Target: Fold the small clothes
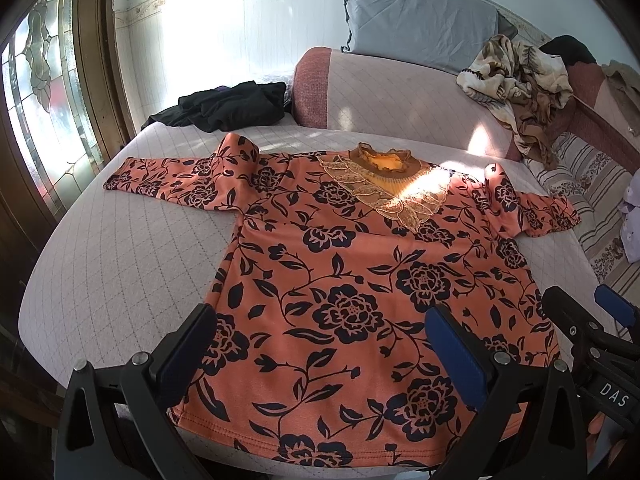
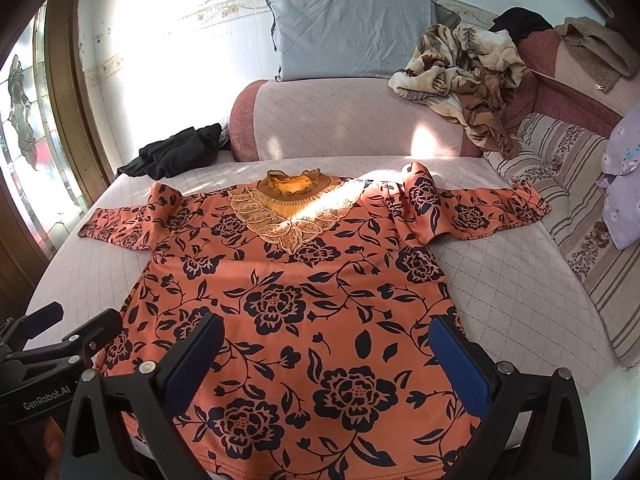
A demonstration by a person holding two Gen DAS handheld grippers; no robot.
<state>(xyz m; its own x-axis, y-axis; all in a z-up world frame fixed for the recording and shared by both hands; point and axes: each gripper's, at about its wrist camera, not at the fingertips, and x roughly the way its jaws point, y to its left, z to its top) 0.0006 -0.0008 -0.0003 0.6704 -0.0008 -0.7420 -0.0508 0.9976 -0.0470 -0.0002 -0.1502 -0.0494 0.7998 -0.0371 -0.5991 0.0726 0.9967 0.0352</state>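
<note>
One orange top (image 1: 360, 280) with a black flower-and-vine print, spread flat and front-up on the bed (image 1: 120, 248). Brown ruffled collar (image 1: 384, 158) at the far end, with a leaf-shaped lace bib (image 1: 384, 196) below it, partly lit by a patch of sun. Two sleeves stretched out sideways, each bunched into a raised fold at the shoulder; hem nearest the cameras, lying smooth.

Two tools, both hovering low over the hem end. Left tool (image 1: 320, 360) spread wide, nothing between its blue pads, above the near left part of the body. Right tool (image 2: 326, 364) likewise gaping wide and holding nothing, above the near right part. Each visible at the edge of the other's view, side by side.

On the pale quilted bed cover beyond the top: one heap of black clothing (image 1: 232, 106) near the far left corner, well apart from the orange top. One rolled pink quilt (image 1: 392, 96) lying across the far side of the bed. One blue-grey pillow (image 1: 420, 20) propped against the wall behind it. One crumpled beige floral blanket (image 1: 520, 76) on the roll's right end. One striped cover (image 2: 580, 200) along the right edge, with lilac fabric (image 2: 624, 184) on it. One stained-glass door (image 1: 40, 92) at the left.
</note>
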